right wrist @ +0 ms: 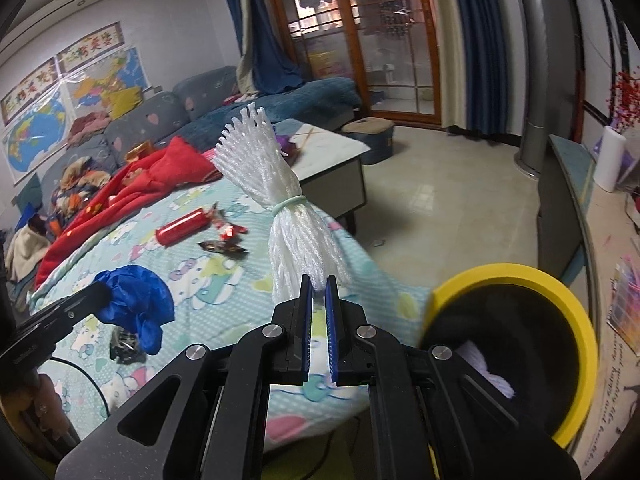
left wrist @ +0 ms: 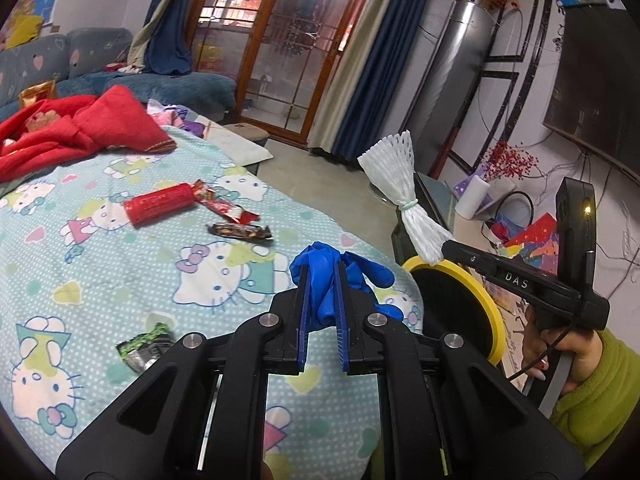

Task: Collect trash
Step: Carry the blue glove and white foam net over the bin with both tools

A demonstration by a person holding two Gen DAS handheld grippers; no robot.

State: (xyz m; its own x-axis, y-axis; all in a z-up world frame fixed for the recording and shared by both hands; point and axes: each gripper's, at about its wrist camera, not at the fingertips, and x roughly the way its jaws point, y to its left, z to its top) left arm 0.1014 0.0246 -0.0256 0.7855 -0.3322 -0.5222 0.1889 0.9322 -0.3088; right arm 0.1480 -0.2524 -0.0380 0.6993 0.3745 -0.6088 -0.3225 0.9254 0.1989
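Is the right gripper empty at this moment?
No, the right gripper is clamped on a white foam net tied with a pale green band.

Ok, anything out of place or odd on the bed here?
Yes: litter lies loose on the bedsheet: a red tube, a red wrapper, a dark wrapper and a crumpled green one. Nothing looks spilled or broken.

Wood-framed glass doors [right wrist: 384, 40], blue curtains [left wrist: 372, 92], grey sofa [right wrist: 160, 116], pale tiled floor [right wrist: 452, 208].
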